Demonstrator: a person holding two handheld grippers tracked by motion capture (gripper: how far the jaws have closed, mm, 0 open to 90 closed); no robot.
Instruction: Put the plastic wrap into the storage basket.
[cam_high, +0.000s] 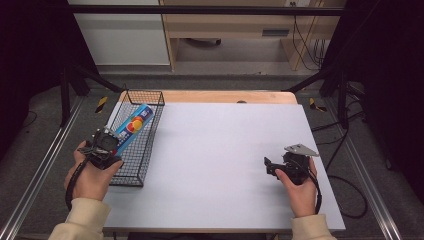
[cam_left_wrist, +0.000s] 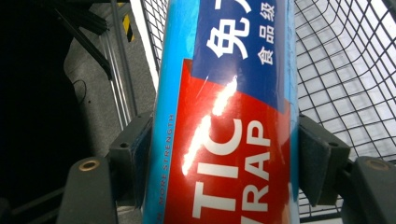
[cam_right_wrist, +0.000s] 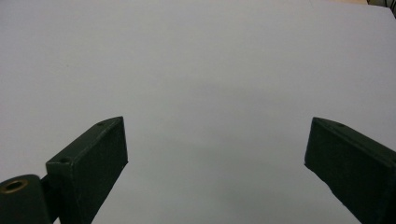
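Note:
A long blue and red box of plastic wrap (cam_high: 133, 126) hangs tilted over the black wire basket (cam_high: 147, 150) at the table's left edge. My left gripper (cam_high: 106, 142) is shut on the box's near end. In the left gripper view the box (cam_left_wrist: 224, 116) stands between the two pads (cam_left_wrist: 133, 154), which press on its sides, with the basket mesh (cam_left_wrist: 345, 84) behind it. My right gripper (cam_high: 271, 166) rests low over the white table at the right, open. In the right gripper view its jaws stand wide apart over the bare surface with nothing between them (cam_right_wrist: 215, 149).
The white table top (cam_high: 220, 150) spreads between the two hands. A wooden strip (cam_high: 225, 96) runs along its far edge. Dark frame legs and cables stand on the floor beyond and to the right (cam_high: 345, 100).

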